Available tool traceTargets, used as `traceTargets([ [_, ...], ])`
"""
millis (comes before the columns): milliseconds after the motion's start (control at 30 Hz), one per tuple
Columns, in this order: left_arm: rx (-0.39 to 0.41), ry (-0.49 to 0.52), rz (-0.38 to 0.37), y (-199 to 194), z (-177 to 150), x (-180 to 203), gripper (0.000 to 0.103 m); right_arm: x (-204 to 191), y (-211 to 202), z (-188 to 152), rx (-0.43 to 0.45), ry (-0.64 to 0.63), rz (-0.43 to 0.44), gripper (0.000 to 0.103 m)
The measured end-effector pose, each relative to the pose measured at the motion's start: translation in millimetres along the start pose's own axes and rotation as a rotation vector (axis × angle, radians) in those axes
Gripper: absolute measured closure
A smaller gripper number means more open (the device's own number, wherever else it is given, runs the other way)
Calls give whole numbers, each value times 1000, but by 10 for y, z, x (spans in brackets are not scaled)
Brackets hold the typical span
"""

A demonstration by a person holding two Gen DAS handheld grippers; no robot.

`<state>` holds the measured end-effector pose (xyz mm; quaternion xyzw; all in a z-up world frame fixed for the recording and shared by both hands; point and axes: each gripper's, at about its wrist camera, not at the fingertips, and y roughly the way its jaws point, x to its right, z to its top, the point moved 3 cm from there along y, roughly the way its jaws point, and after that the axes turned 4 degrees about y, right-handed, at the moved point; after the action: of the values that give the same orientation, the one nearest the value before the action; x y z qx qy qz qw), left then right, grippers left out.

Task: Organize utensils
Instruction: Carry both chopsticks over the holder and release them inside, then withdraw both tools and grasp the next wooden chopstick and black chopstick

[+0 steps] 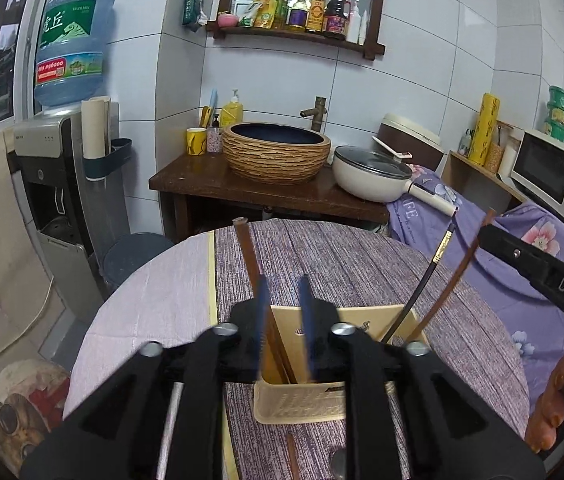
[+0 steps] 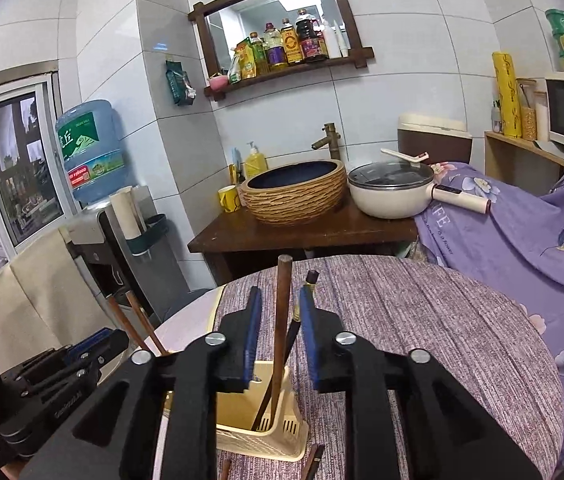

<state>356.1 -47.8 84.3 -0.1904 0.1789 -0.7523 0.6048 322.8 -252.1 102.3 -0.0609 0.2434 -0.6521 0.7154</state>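
Chopsticks going into a cream holder on the purple-clothed table.

Left wrist view: the left gripper stands narrowly apart, a brown chopstick against its left pad; whether it is gripped I cannot tell. The holder sits at 6 o'clock, two more chopsticks leaning toward 2 o'clock.
Right wrist view: the right gripper hangs narrowly parted around a brown stick and a dark stick standing in the holder; the left gripper is at 9 o'clock.
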Motion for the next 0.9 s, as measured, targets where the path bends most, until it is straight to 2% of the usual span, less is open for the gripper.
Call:
traceTargets([
  [33, 14, 2, 5, -37, -6, 1, 53, 5, -22, -13, 5, -6, -4, 71],
  [67, 37, 5, 13, -96, -16, 9, 38, 18, -40, -22, 9, -7, -5, 65],
  [133, 76, 19, 25, -215, -41, 24, 34, 45, -112, -65, 24, -8, -11, 62],
  [233, 89, 35, 33, -364, -153, 29, 22, 58, -220, -186, 24, -26, -20, 55],
  [433, 28, 34, 31, -502, -641, -12, 20, 33, -278, -664, -66, -133, -17, 51],
  [633, -100, 23, 58, -419, -1338, -98, 20, 70, -158, -1348, -242, -163, -26, 51],
  [700, -155, 26, 47, -387, -1585, -86, 22, 67, -147, -1546, -275, -162, -20, 51],
  [900, -273, 83, -25, -358, -2123, 181, 31, 229, -51, -1914, -344, -125, -96, 52],
])
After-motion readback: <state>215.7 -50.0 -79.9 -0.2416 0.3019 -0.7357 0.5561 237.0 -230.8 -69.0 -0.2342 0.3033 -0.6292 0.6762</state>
